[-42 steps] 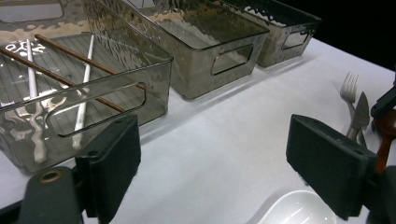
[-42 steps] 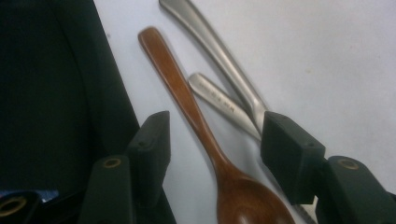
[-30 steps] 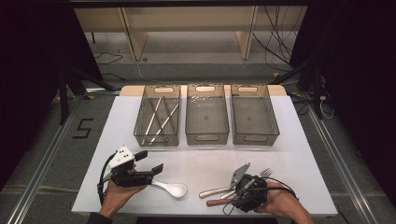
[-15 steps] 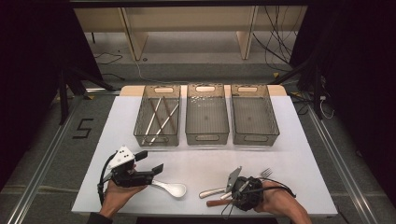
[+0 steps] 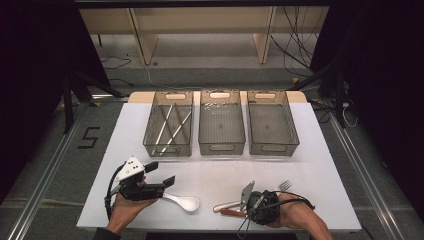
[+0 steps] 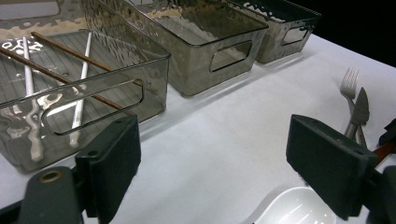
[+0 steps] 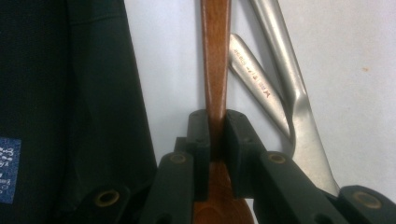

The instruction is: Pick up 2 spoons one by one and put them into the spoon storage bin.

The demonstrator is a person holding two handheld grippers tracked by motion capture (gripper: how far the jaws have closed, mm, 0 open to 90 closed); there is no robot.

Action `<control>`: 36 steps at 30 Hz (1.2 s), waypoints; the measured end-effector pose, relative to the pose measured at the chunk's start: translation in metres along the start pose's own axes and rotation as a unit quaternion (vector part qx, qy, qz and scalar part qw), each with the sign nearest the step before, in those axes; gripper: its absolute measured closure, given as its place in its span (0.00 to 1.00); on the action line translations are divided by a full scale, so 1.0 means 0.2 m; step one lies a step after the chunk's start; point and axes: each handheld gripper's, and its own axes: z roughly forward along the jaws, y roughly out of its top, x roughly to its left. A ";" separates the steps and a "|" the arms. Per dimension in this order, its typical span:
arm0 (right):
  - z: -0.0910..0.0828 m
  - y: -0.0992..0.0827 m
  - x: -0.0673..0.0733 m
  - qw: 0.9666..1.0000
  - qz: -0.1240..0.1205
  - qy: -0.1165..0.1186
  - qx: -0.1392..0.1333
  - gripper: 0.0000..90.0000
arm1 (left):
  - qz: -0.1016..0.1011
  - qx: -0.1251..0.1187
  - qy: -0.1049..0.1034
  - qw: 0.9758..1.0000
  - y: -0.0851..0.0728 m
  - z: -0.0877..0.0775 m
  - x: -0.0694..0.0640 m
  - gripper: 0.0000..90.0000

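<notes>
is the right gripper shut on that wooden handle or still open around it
Shut on it. In the right gripper view the right gripper has just been closing, and both pads press the sides of the wooden handle between them.

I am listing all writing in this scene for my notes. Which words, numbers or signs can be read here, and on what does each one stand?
"5": a large dark numeral on the floor left of the table.
Stamped mark on a metal cutlery handle beside the wooden handle: too small and blurred to read.
White print on a blue label on dark fabric, in the right gripper view: too small to read.
</notes>
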 end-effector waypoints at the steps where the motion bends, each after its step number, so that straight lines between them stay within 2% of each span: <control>1: 0.00 0.00 0.00 1.000 -0.001 0.001 0.000 0.91 | 0.000 0.000 0.000 1.000 0.00 0.00 0.00 0.20; 5: -0.01 0.00 -0.01 1.000 -0.002 -0.001 -0.003 0.91 | 0.000 0.000 0.000 1.000 0.00 0.00 0.00 0.20; 9: -0.05 -0.01 -0.01 1.000 0.005 -0.003 -0.022 0.91 | 0.000 0.000 0.001 1.000 0.00 0.00 0.00 0.20; 12: -0.09 -0.02 -0.03 0.999 0.019 -0.005 -0.042 0.91 | 0.000 0.000 0.001 1.000 0.00 0.00 0.00 0.20; 17: -0.14 -0.02 -0.07 0.995 0.046 -0.008 -0.087 0.91 | 0.000 0.001 0.001 1.000 0.00 0.00 0.00 0.20; 19: -0.16 -0.02 -0.09 0.993 0.063 -0.012 -0.095 0.91 | -0.003 -0.002 0.000 1.000 0.00 0.00 0.00 0.20; 25: -0.22 0.00 -0.17 0.984 0.121 -0.023 -0.129 0.91 | -0.003 -0.003 0.002 1.000 0.00 0.00 0.01 0.20; 26: -0.22 0.00 -0.18 0.983 0.122 -0.029 -0.138 0.91 | -0.003 -0.003 0.002 1.000 0.00 0.00 0.01 0.20; 30: -0.24 0.01 -0.23 0.975 0.158 -0.035 -0.151 0.91 | -0.004 -0.003 0.002 1.000 0.00 0.00 0.01 0.20; 36: -0.27 0.03 -0.31 0.967 0.177 -0.044 -0.176 0.91 | -0.002 -0.001 0.002 1.000 0.00 0.00 0.01 0.20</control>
